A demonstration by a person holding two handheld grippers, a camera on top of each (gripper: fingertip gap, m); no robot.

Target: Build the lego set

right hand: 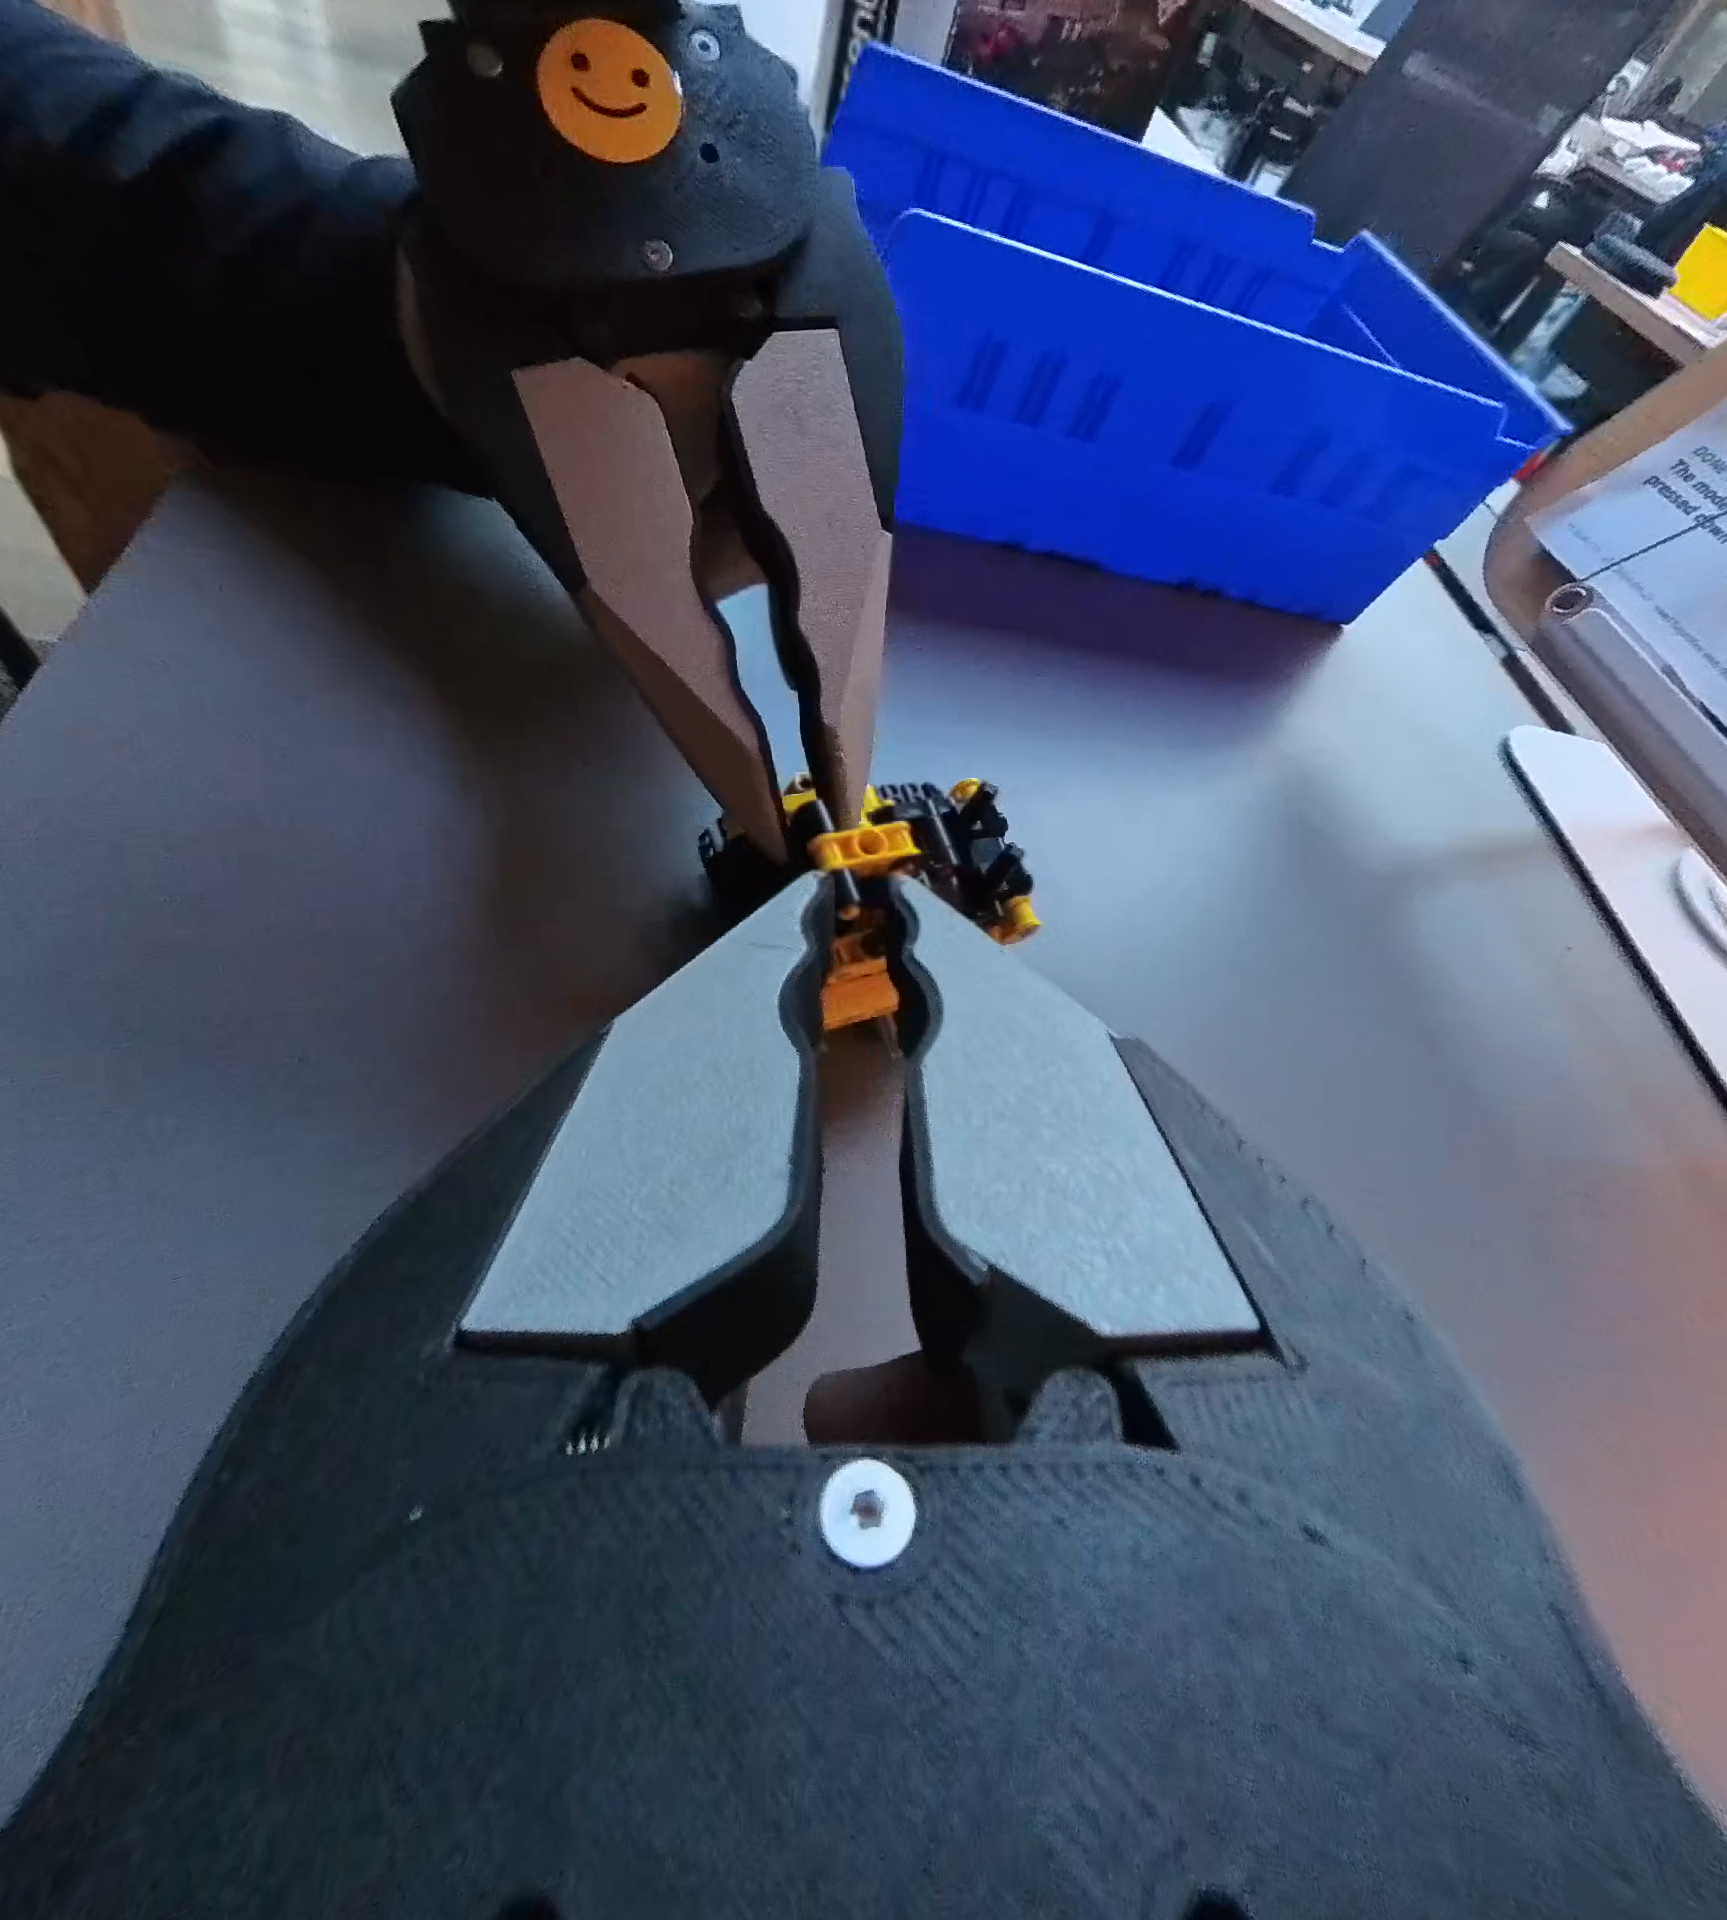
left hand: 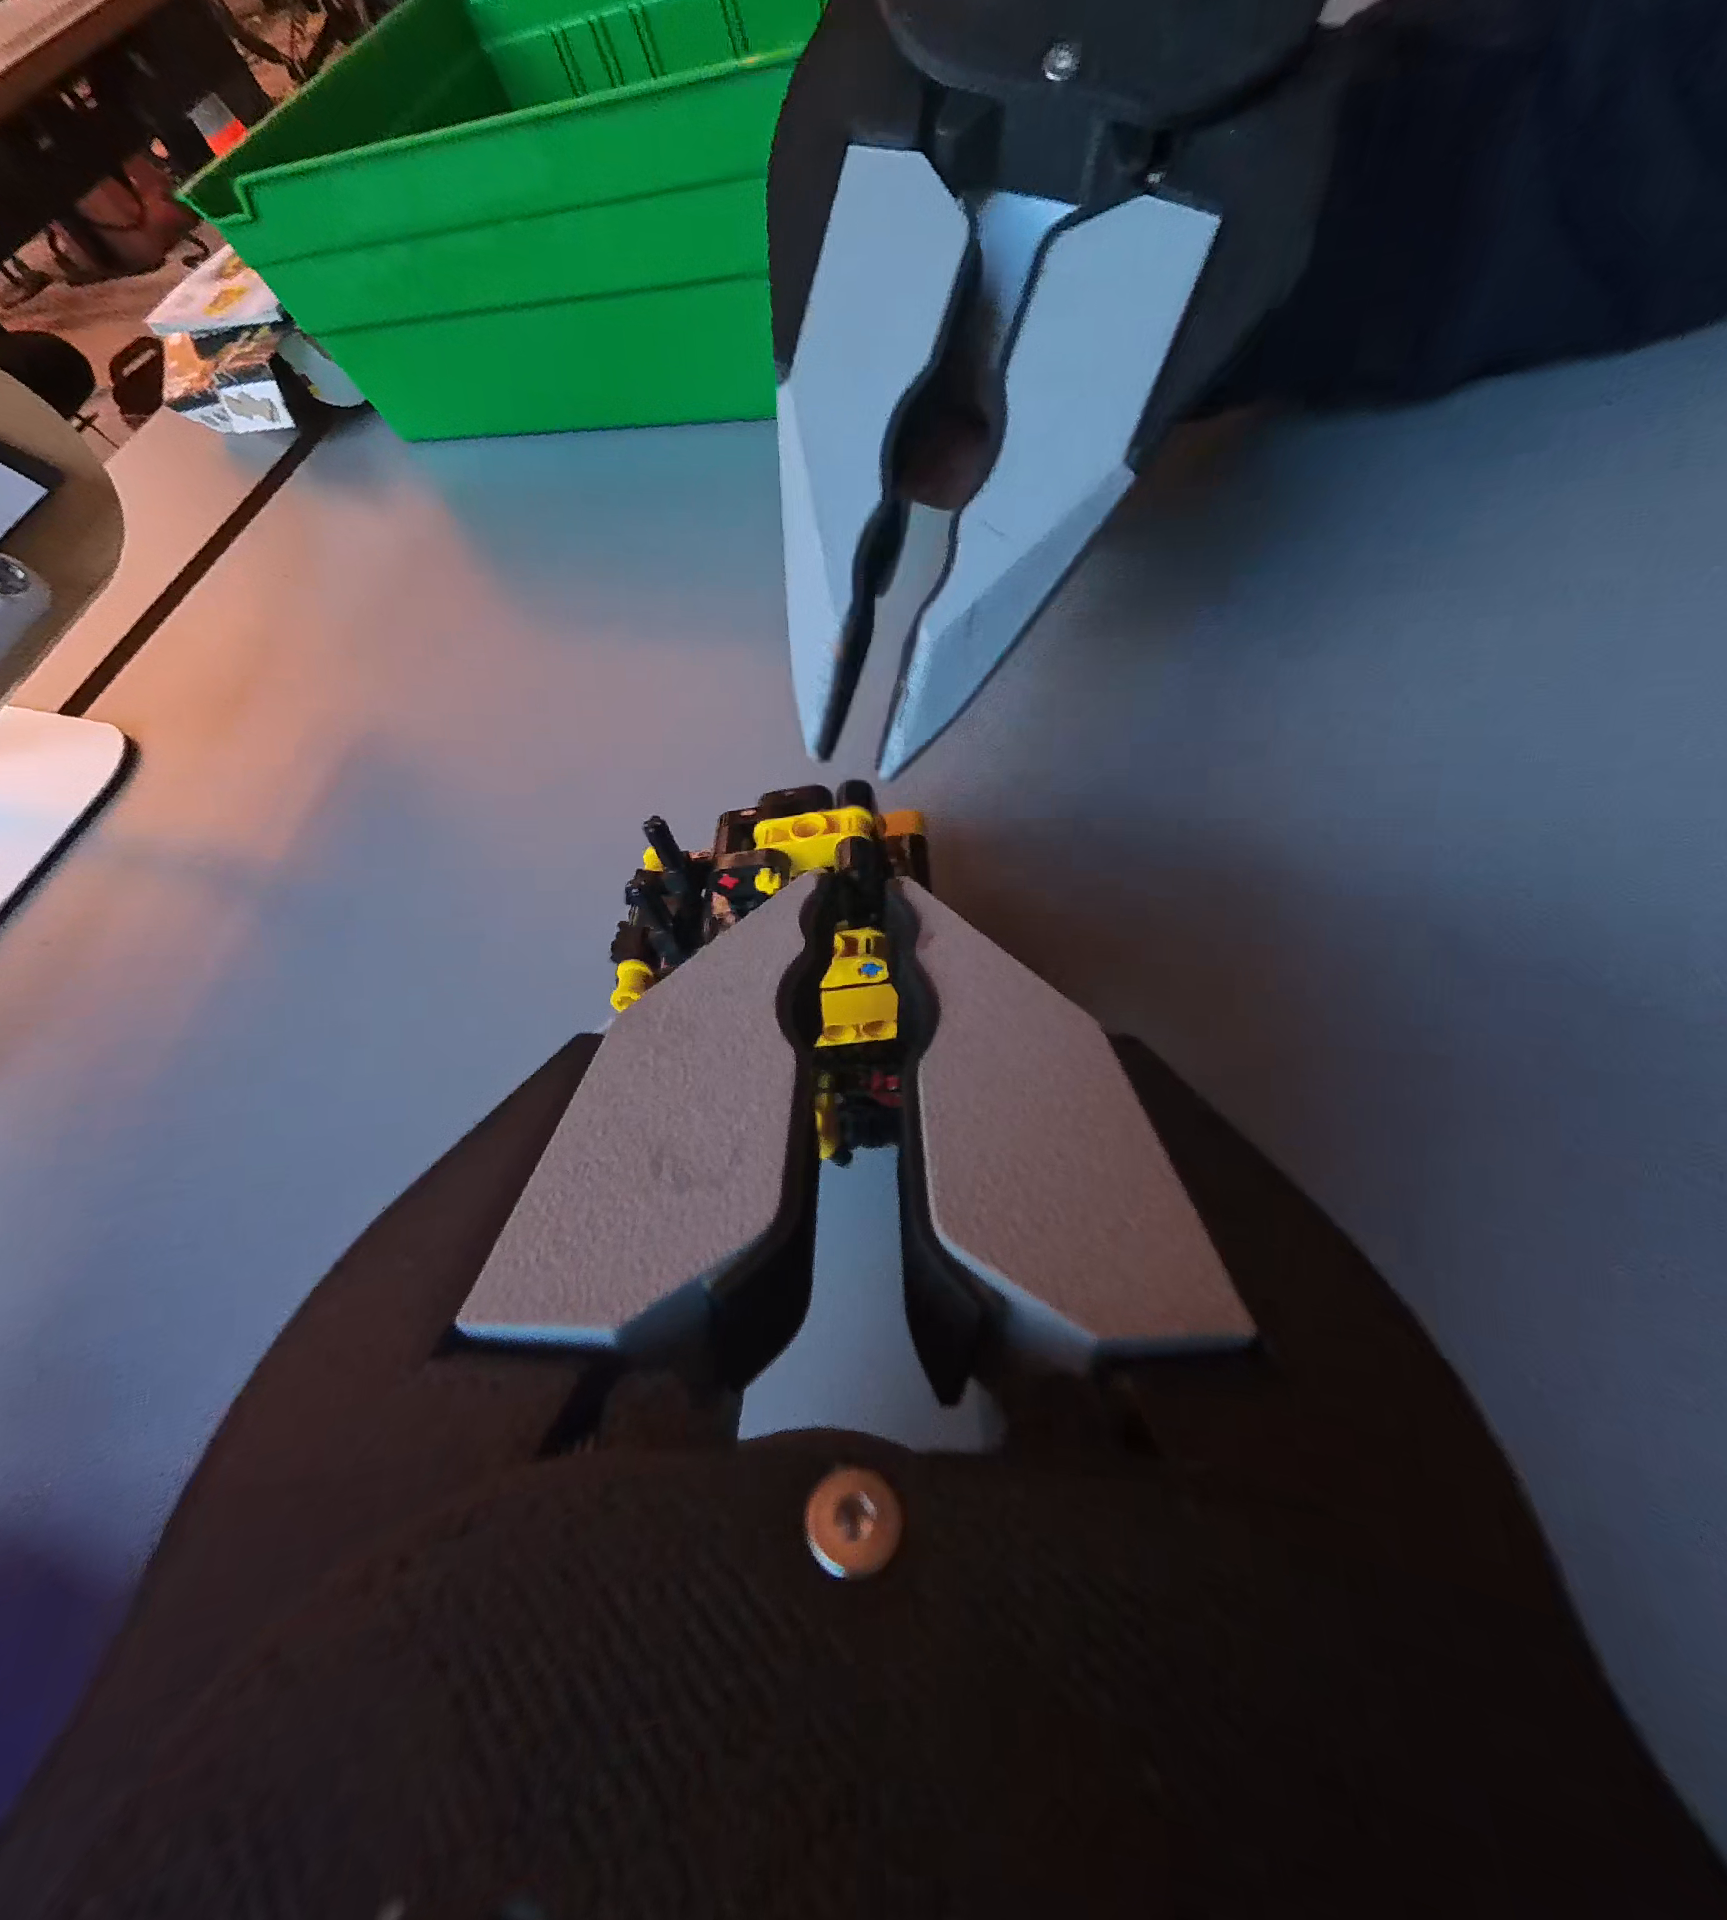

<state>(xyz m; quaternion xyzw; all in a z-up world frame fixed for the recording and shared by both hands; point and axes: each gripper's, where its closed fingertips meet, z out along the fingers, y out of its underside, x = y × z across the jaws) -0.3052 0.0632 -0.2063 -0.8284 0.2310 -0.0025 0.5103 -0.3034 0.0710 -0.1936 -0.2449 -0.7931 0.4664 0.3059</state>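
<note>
Lego model sits between both tongs' tips.

A: quick count? I see one yellow-and-black lego model between two grippers.

B: yep, plus one green bin, one blue bin, one monitor off to the side.

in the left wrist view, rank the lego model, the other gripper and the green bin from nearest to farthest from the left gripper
1. lego model: between the jaws of the left gripper, at centre.
2. right gripper: just past the model, tips pointing down at its far end.
3. green bin: far back on the table, upper left.
</note>
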